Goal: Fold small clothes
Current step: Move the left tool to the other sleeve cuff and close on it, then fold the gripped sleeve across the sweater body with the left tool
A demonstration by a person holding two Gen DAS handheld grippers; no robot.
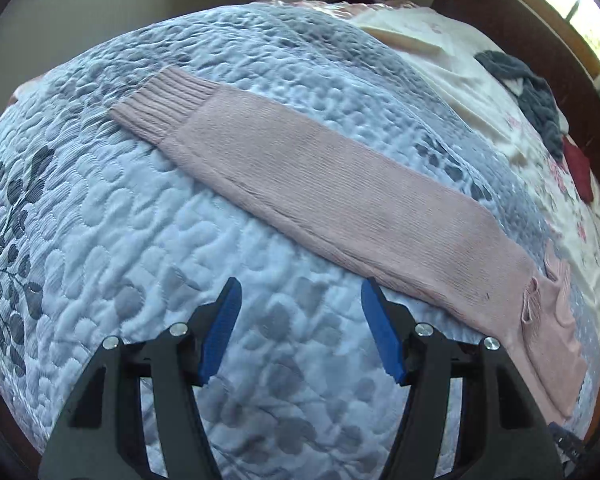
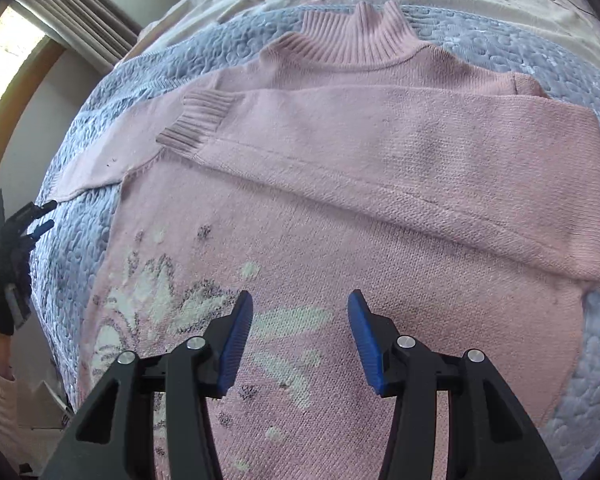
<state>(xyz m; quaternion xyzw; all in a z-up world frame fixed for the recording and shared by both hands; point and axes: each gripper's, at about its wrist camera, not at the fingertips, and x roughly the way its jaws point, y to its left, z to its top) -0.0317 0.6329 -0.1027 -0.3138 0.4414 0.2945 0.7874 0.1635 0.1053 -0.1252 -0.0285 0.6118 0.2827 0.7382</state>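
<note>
Left wrist view: the left tongs (image 1: 300,292) hover with their blue pads spread apart and nothing between them, above a pale blue quilted bedspread with a grey leaf print (image 1: 100,240). Just beyond their tips, one long sleeve of the pink knitted sweater (image 1: 320,192) lies flat and stretched out across the quilt, its ribbed cuff (image 1: 164,100) at the far left end. Further off on the bed lie a white floral sheet (image 1: 460,88), a grey fluffy garment (image 1: 528,92) and something dark red (image 1: 578,168) near the bed's edge.

In the right wrist view, the right tongs (image 2: 300,304) are likewise parted and empty, hanging over the body of the sweater (image 2: 340,280), which lies spread on the same bedspread with its ribbed high collar (image 2: 360,40) at the far side. Its other sleeve (image 2: 380,148) is folded across the chest, the cuff reaching toward the left shoulder. A cream and grey flower pattern (image 2: 160,308) is knitted into the front. At the left edge a black-gloved hand (image 2: 2,300) holds the other tool.
</note>
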